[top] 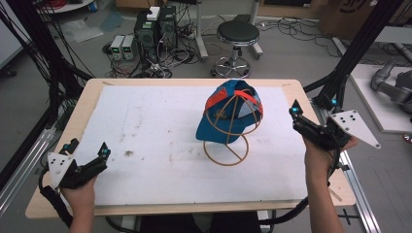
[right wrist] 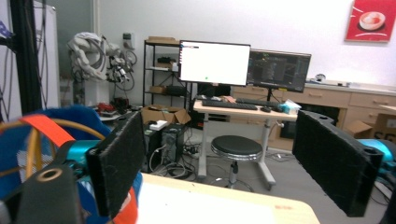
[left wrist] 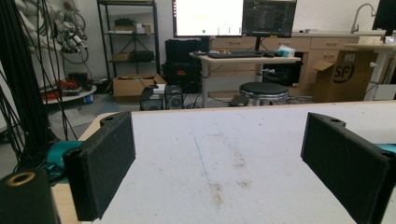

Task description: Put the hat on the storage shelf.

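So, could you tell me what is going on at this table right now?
A person sits at the table with a claw in each hand. A blue and orange cap hangs on a round wire stand on the white mat. The right claw is beside the cap, jaws open and nothing between them. The left claw rests near the front left corner of the mat, also open and empty. Neither claw touches the cap.

"SF" logo on cardboard box (left wrist: 343,74), right of stool (left wrist: 264,90). Monitor text too small to read.
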`<state>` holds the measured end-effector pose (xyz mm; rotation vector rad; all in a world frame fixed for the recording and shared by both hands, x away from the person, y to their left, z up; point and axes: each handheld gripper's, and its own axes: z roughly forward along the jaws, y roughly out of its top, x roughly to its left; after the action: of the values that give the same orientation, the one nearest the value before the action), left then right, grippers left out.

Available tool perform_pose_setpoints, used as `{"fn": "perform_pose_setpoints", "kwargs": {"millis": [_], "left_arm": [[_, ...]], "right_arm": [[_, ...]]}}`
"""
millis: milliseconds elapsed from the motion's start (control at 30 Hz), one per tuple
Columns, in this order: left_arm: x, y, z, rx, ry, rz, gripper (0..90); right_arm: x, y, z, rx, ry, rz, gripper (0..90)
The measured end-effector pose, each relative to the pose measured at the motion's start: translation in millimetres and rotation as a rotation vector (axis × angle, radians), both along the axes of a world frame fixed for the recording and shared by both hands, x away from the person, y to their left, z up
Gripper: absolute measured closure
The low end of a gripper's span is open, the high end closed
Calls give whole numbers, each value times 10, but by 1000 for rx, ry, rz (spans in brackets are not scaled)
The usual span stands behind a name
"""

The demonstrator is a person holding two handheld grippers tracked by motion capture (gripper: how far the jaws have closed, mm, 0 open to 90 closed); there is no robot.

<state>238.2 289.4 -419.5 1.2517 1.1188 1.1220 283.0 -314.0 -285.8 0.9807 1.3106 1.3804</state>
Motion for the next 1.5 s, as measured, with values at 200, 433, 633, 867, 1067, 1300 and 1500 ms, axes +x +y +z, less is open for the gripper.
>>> {"fn": "perform_pose_setpoints", "kwargs": {"millis": [200, 433, 633, 867, 1067, 1300, 1500], "left_arm": [[-3, 4, 0, -2, 0, -3, 103], [-2, -1, 0, -3, -6, -6, 103], [-7, 6, 2, 1, -5, -4, 103], [-9, 11, 1, -1, -5, -2, 103], [-13, 16, 1, -1, -6, 2, 103], [-16, 9, 7, 7, -7, 1, 103], [-11, 10, 8, 14, -5, 3, 103]], "right_arm": [[-27, -119, -211, 0, 22, -13, 132], [-55, -202, -450, 11, 31, 4, 122], [-96, -221, -592, 2, 49, 9, 115], [-163, -293, -779, 36, 45, 10, 115], [-214, -358, -919, 49, 63, 0, 115], [-243, -370, -1084, 65, 90, 24, 115], [-247, -366, -1181, 73, 104, 36, 115]]}}
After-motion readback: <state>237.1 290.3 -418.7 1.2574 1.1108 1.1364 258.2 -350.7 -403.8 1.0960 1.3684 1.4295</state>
